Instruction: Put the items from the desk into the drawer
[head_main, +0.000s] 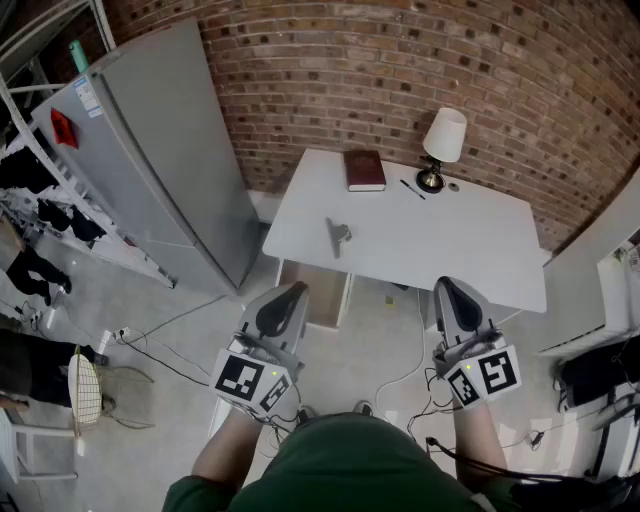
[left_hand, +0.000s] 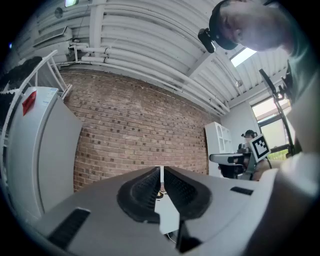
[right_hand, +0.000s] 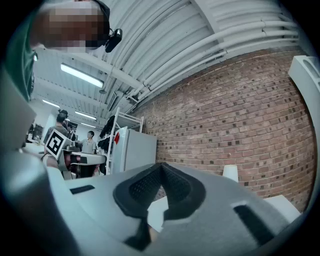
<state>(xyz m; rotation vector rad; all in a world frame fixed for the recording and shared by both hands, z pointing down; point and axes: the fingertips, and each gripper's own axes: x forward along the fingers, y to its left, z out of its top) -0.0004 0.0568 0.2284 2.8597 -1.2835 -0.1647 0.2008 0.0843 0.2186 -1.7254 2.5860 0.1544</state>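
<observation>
A white desk (head_main: 455, 250) stands against the brick wall. On it lie a dark red book (head_main: 364, 170), a black pen (head_main: 411, 189) and a grey stapler-like tool (head_main: 338, 236). An open drawer (head_main: 313, 294) shows under the desk's left front. My left gripper (head_main: 297, 290) is shut and empty, held below the desk's near edge above the drawer. My right gripper (head_main: 444, 285) is shut and empty, near the desk's front right. In the gripper views the left gripper (left_hand: 161, 172) and the right gripper (right_hand: 161, 167) point level at the wall.
A white table lamp (head_main: 441, 145) stands at the desk's back right. A grey fridge (head_main: 160, 150) stands left of the desk, a white cabinet (head_main: 610, 270) at the right. Cables (head_main: 400, 385) trail over the floor. Other people (right_hand: 90, 142) stand far behind.
</observation>
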